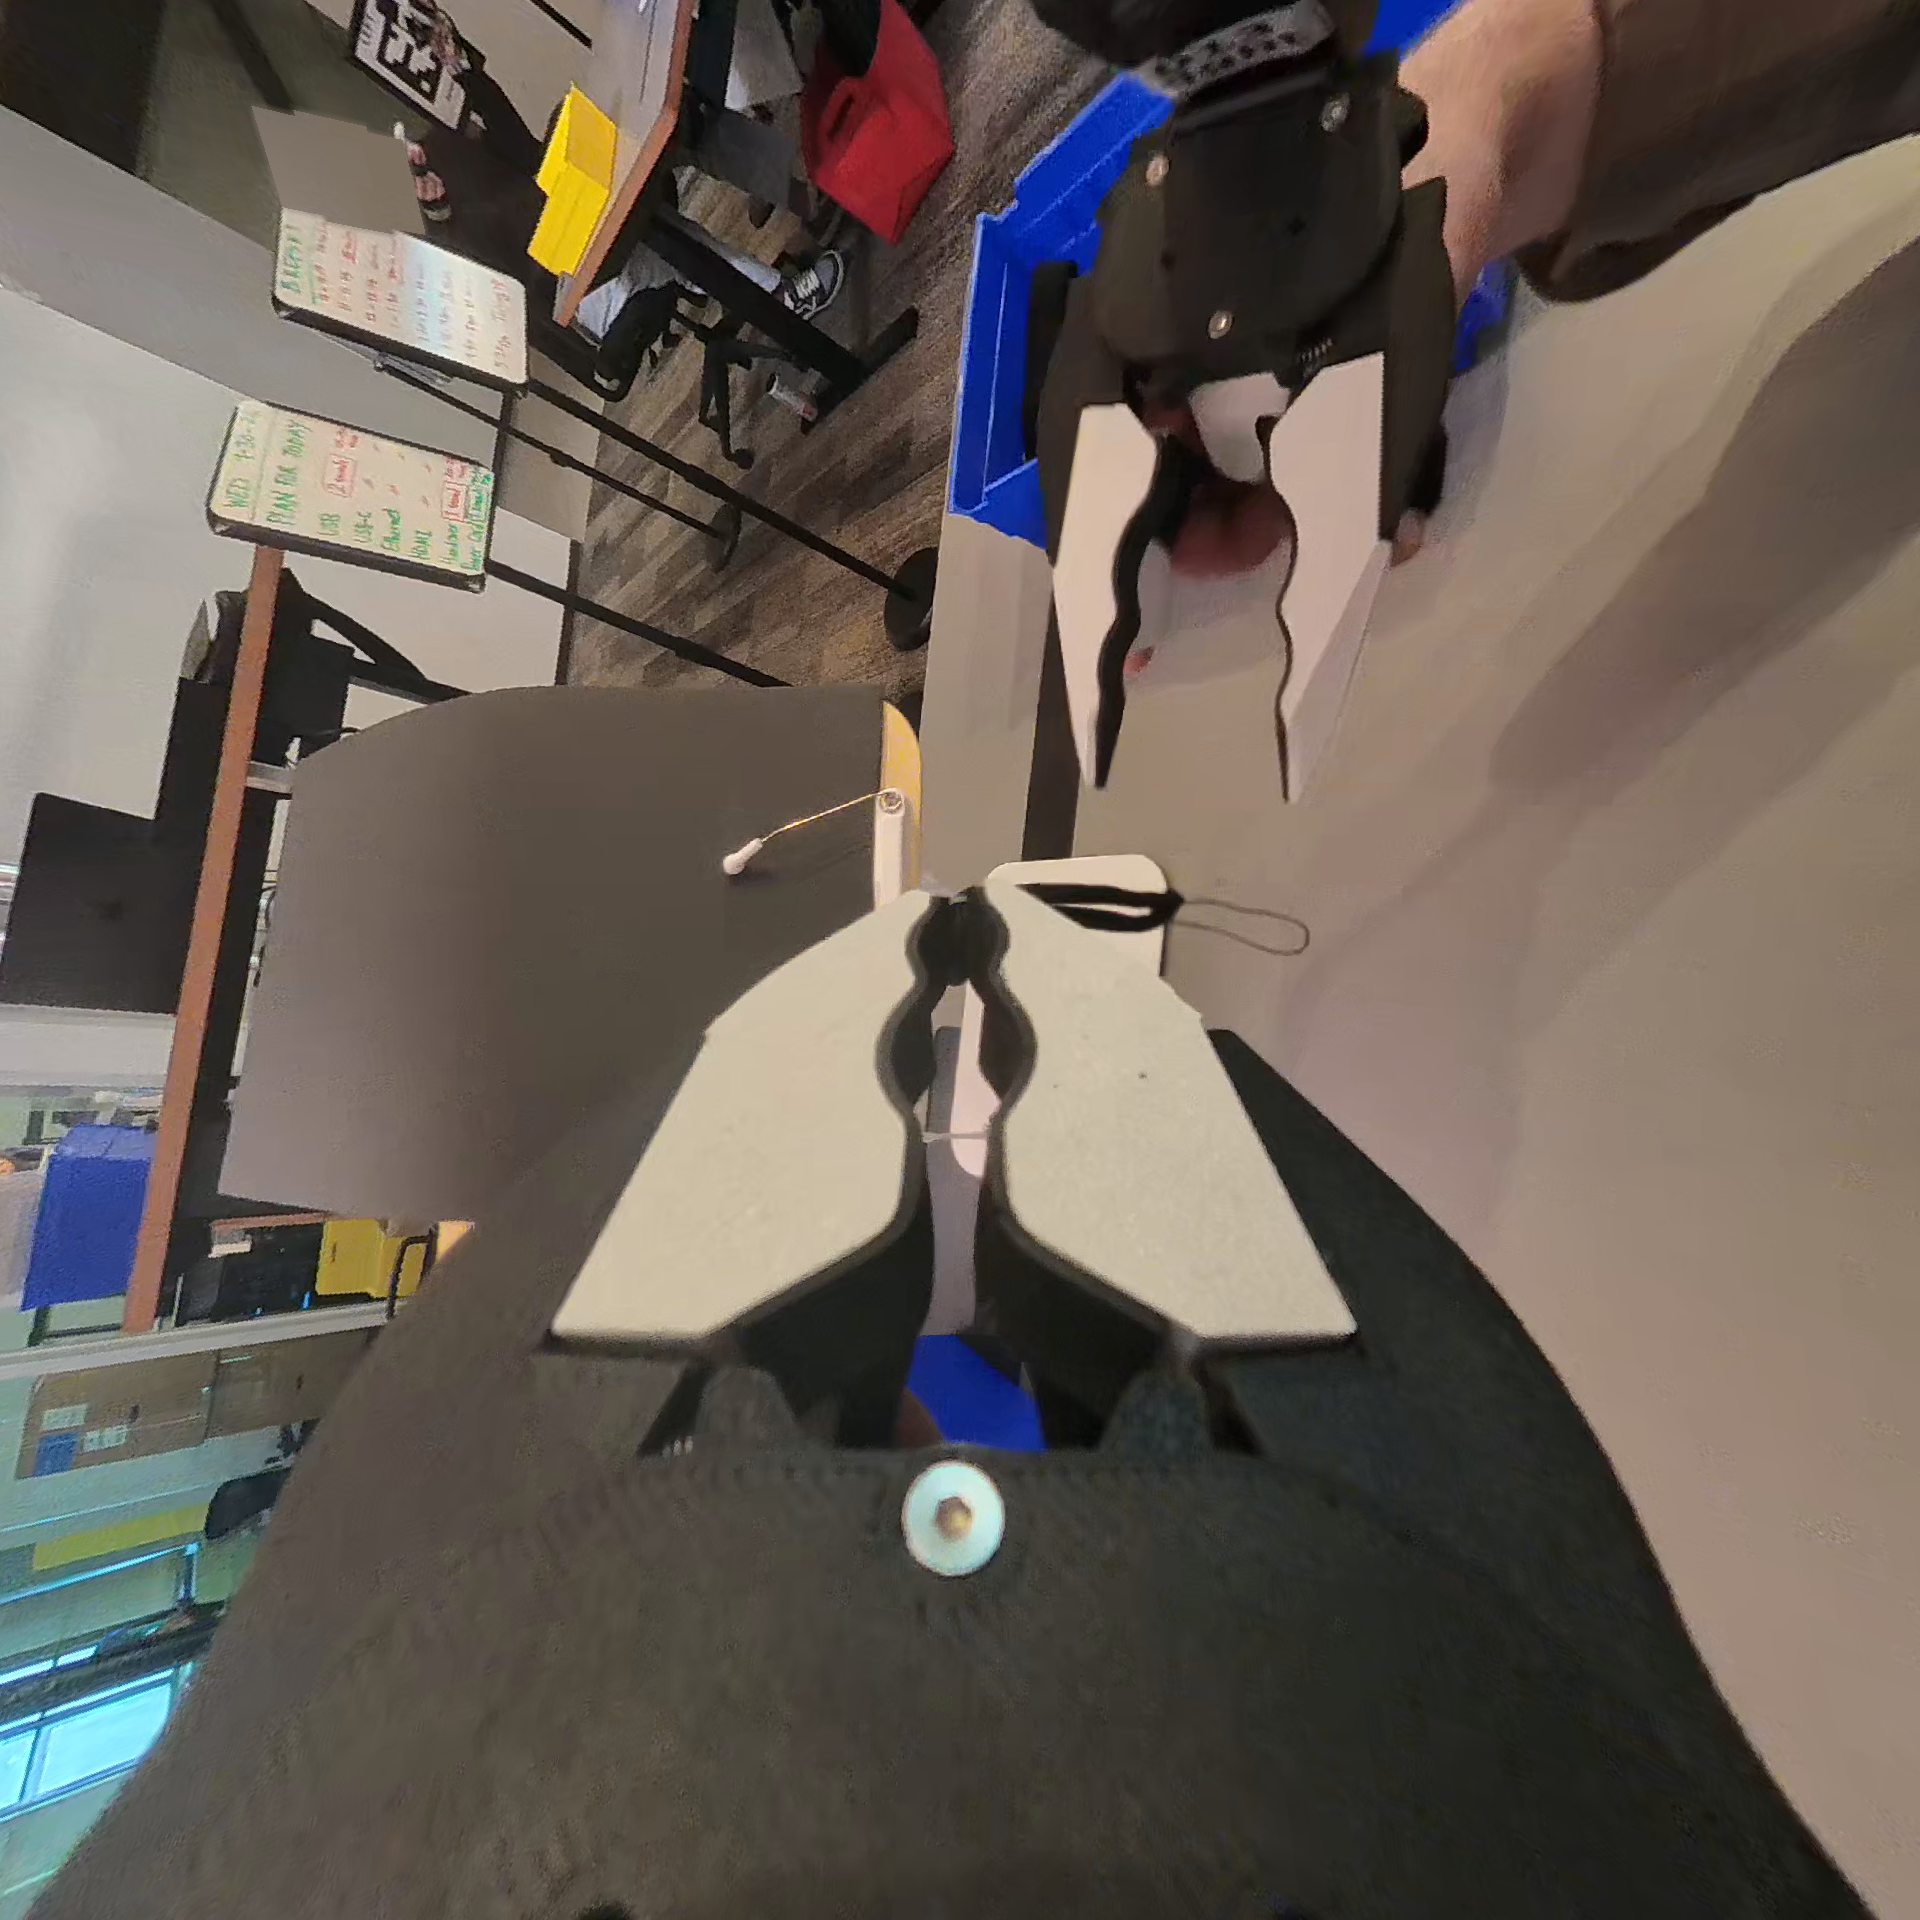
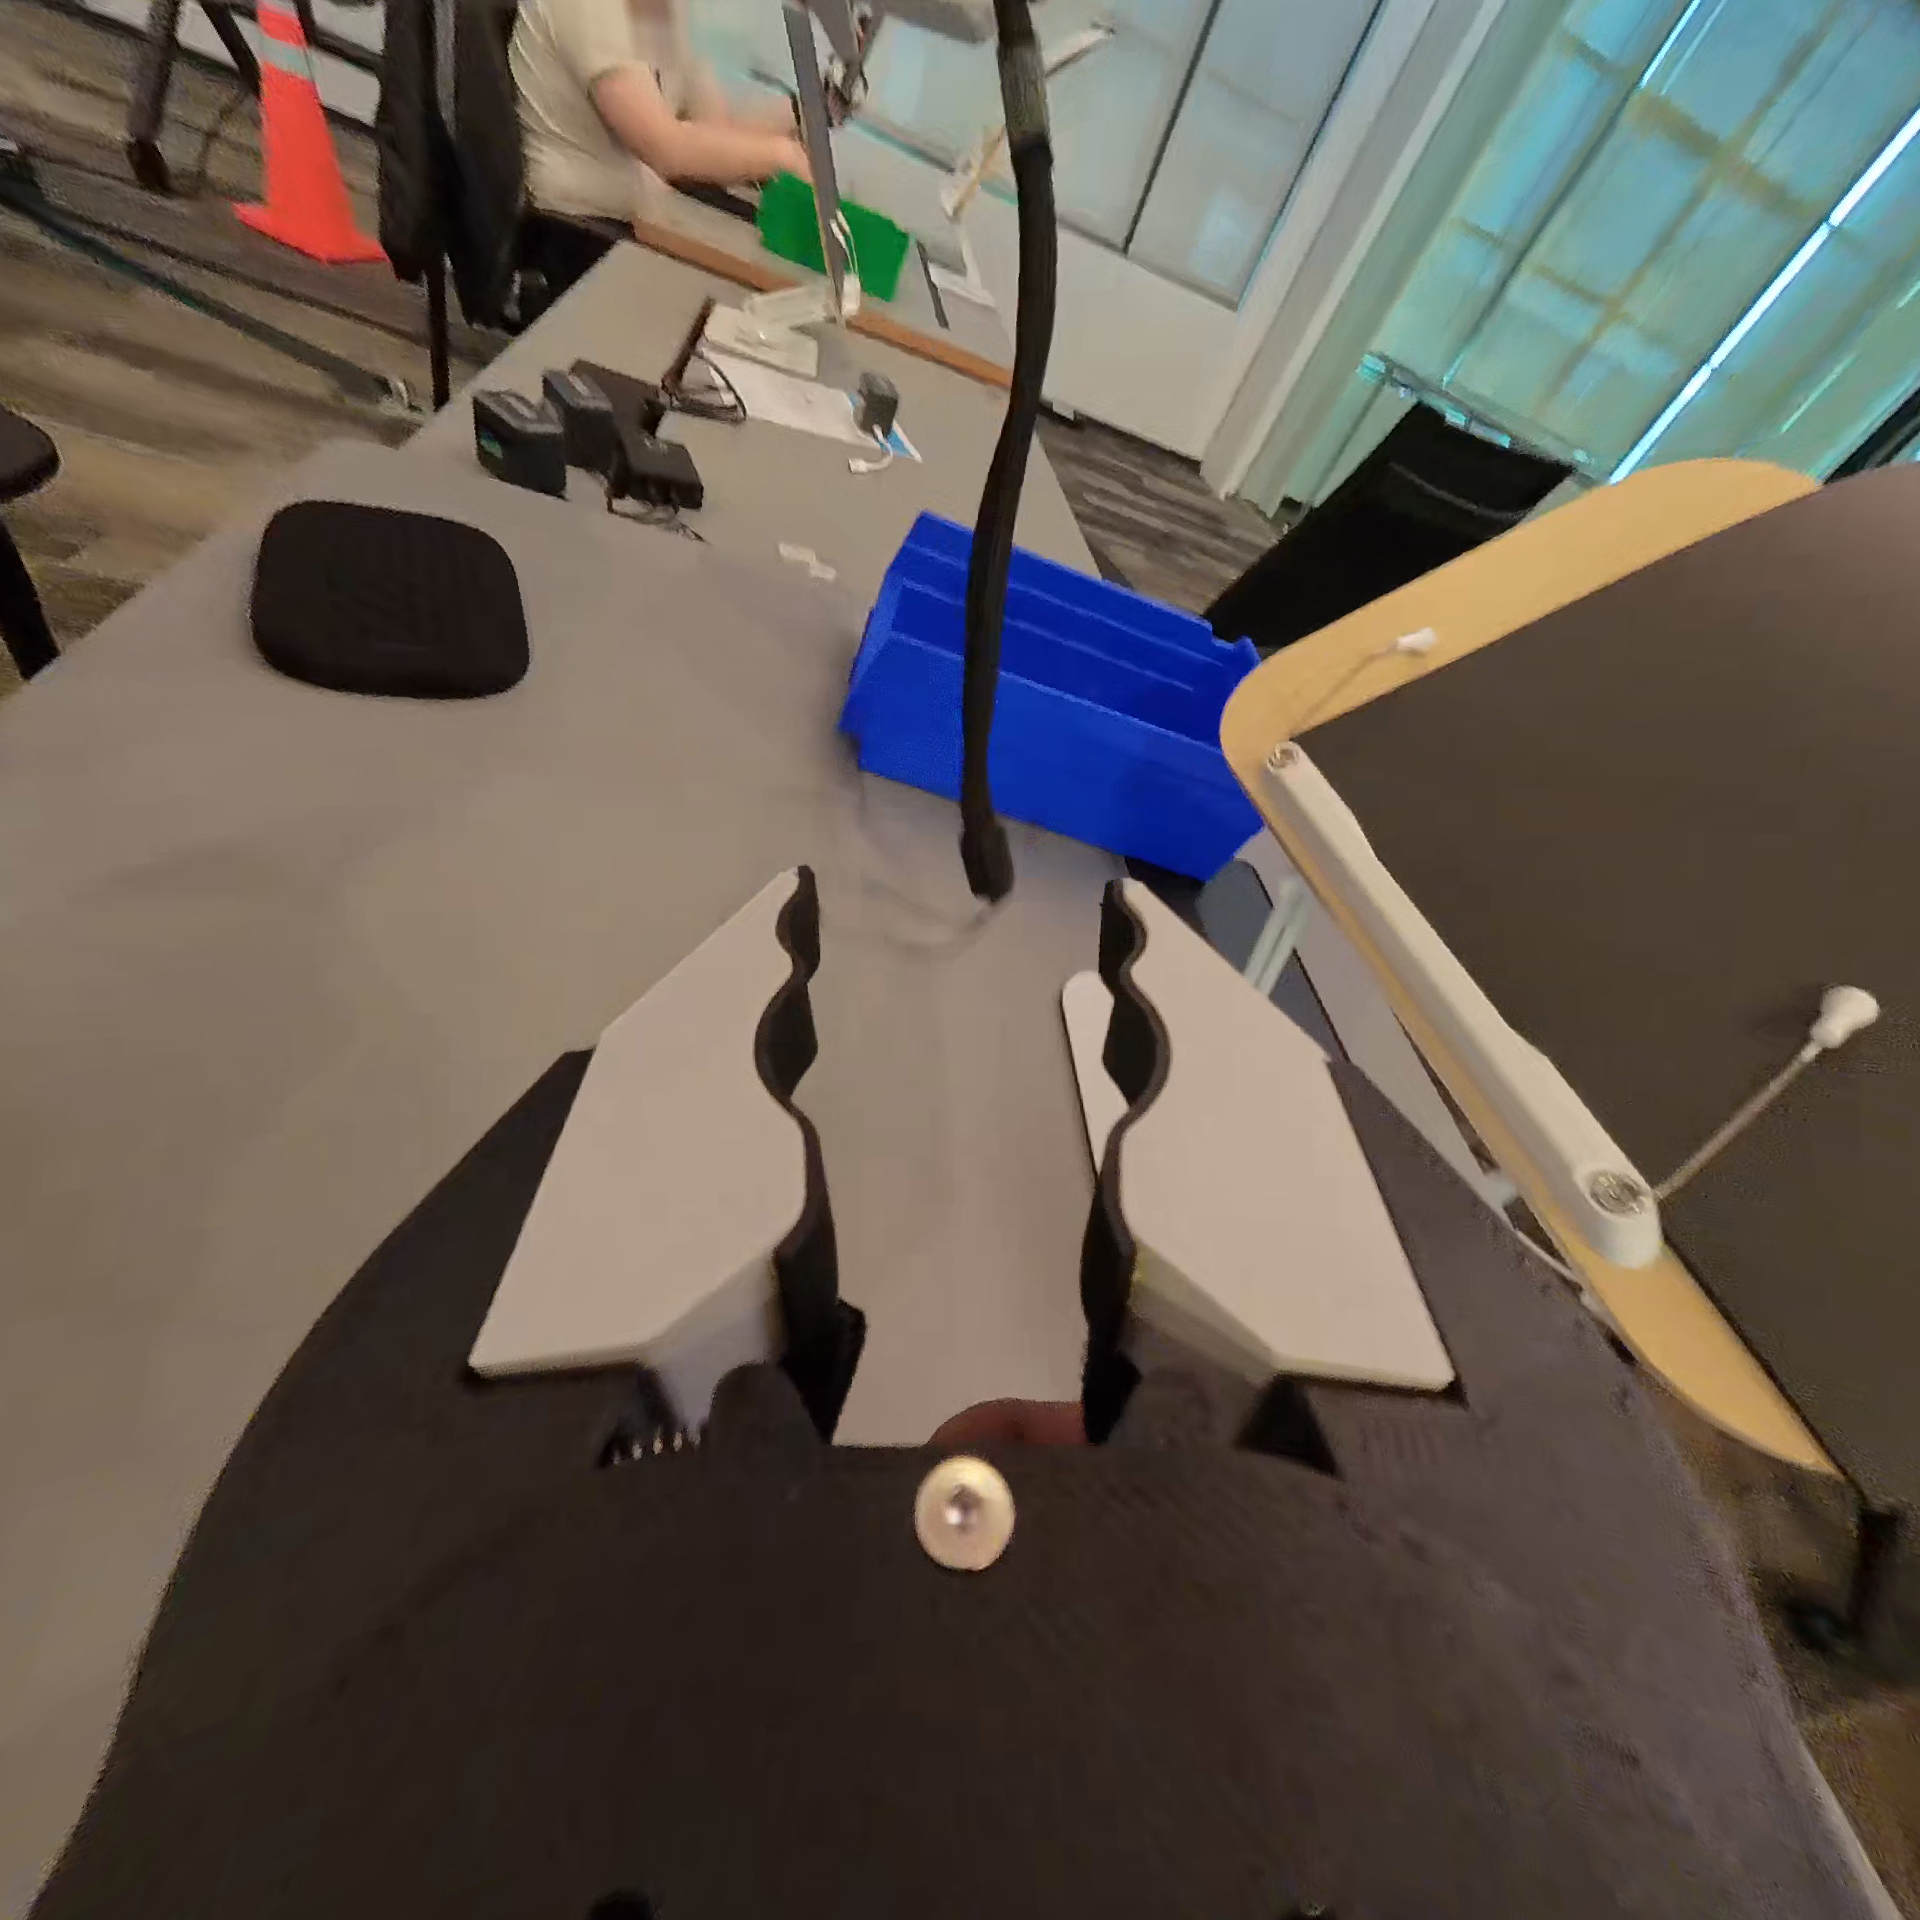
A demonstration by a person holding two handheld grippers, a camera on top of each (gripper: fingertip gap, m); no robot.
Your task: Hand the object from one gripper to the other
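My left gripper point(image 1: 961, 906) is shut on a flat white card point(image 1: 1086, 881) that sticks out past its fingertips. A black strap loop point(image 1: 1107, 910) and a thin cord point(image 1: 1252, 930) trail from the card. My right gripper point(image 1: 1195, 787), held by a hand point(image 1: 1496, 135), hangs open and empty beyond it. In the right wrist view the right gripper point(image 2: 956, 894) is open over the grey table point(image 2: 312, 883). A black braided strap point(image 2: 1008, 520) hangs from above and ends just past its tips. A white rounded piece point(image 2: 1081, 1023) lies against its right finger.
A blue bin point(image 2: 1039, 727) stands just ahead on the table, and a blue bin point(image 1: 997, 312) also shows in the left wrist view. A black board with a tan edge point(image 2: 1662, 831) stands at the right. A black pad point(image 2: 390, 597) and chargers point(image 2: 582, 431) lie farther back. A person point(image 2: 603, 104) sits at the far table. The tips of one gripper are about 12 centimetres away from the tips of the other.
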